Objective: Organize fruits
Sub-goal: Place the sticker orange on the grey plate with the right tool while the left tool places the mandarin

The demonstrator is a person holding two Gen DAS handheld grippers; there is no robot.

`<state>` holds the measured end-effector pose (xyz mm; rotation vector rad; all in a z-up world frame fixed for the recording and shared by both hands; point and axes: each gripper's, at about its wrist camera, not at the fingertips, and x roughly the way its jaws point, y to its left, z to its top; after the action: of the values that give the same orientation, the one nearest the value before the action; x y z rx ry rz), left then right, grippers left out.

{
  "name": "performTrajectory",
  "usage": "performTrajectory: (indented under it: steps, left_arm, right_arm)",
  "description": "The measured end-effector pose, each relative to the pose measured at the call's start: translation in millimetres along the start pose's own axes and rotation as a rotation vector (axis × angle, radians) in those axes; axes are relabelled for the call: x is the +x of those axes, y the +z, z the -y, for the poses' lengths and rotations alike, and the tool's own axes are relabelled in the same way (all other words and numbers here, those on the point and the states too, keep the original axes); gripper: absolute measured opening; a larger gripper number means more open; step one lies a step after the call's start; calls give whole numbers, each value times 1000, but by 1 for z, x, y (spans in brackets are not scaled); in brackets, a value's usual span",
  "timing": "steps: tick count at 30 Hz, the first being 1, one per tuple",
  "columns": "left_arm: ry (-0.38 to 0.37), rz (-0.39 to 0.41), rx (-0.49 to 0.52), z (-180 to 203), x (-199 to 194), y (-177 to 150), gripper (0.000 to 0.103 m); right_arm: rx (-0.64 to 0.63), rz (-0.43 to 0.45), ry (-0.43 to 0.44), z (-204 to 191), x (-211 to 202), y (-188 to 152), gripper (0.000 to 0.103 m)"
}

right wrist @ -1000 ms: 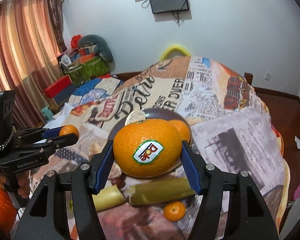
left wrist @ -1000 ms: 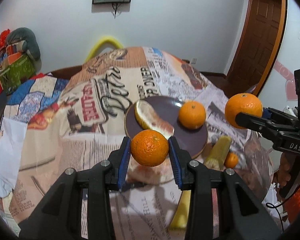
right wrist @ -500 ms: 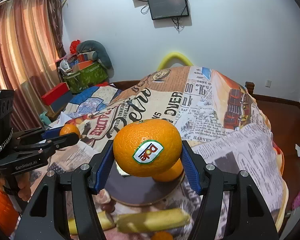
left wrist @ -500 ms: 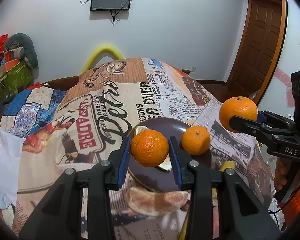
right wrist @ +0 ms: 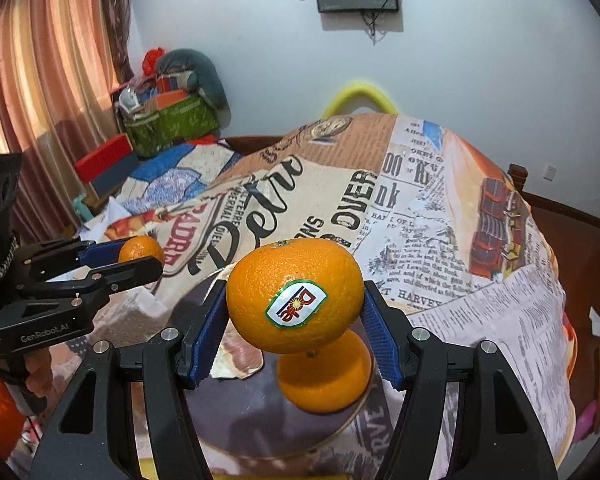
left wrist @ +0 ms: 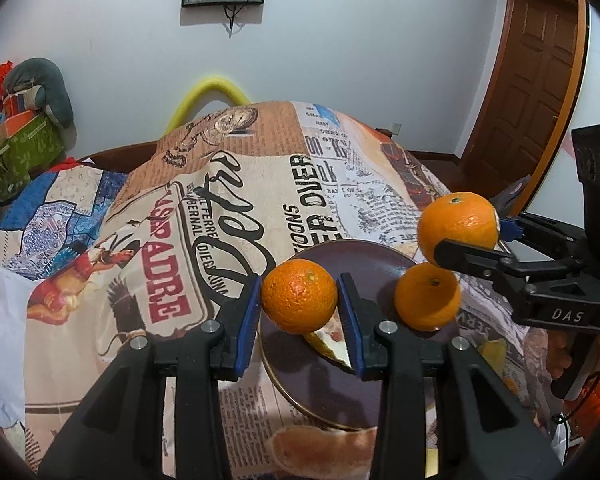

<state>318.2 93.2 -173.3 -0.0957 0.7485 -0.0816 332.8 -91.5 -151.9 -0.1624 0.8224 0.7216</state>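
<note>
My left gripper point(left wrist: 299, 303) is shut on a small orange point(left wrist: 299, 296) held above the near left part of a dark purple plate point(left wrist: 328, 364). My right gripper point(right wrist: 295, 308) is shut on a larger orange with a sticker point(right wrist: 295, 301), held above another orange point(right wrist: 324, 372) that sits on the plate point(right wrist: 236, 412). That plate orange point(left wrist: 427, 298) and a peeled fruit piece point(left wrist: 327, 338) lie on the plate. The right gripper with its orange point(left wrist: 458, 226) shows at the right of the left wrist view; the left gripper's orange point(right wrist: 141, 251) shows at the left of the right wrist view.
The table is covered by a newspaper-print cloth point(left wrist: 228, 200). A peel piece point(left wrist: 324, 448) lies in front of the plate, a yellow fruit point(left wrist: 494, 354) to its right. Boxes and bags point(right wrist: 168, 116) stand by the far wall, a door point(left wrist: 532, 92) at right.
Both grippers have moved forward over the plate with their oranges still held; the plate and its orange now sit closer beneath the fingers, and the bananas have dropped out of view.
</note>
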Motion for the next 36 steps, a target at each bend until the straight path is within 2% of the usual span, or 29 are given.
performTrajectory:
  steps: [16, 22, 24, 28, 36]
  left_arm:
    - [-4, -90, -32, -16, 40, -10, 38]
    - [-11, -102, -29, -15, 42, -13, 38]
    - [-13, -109, -28, -14, 41, -14, 38]
    - [-11, -118, -21, -12, 42, -17, 38]
    - [-6, -111, 9, -3, 32, -21, 38]
  right_arm:
    - [-119, -155, 2, -15, 56, 0, 62]
    - [-102, -200, 9, -11, 65, -5, 62]
    - [-99, -185, 13, -11, 61, -4, 62]
    - [-103, -125, 21, -15, 46, 4, 71]
    - [-93, -67, 10, -13, 20, 3, 71]
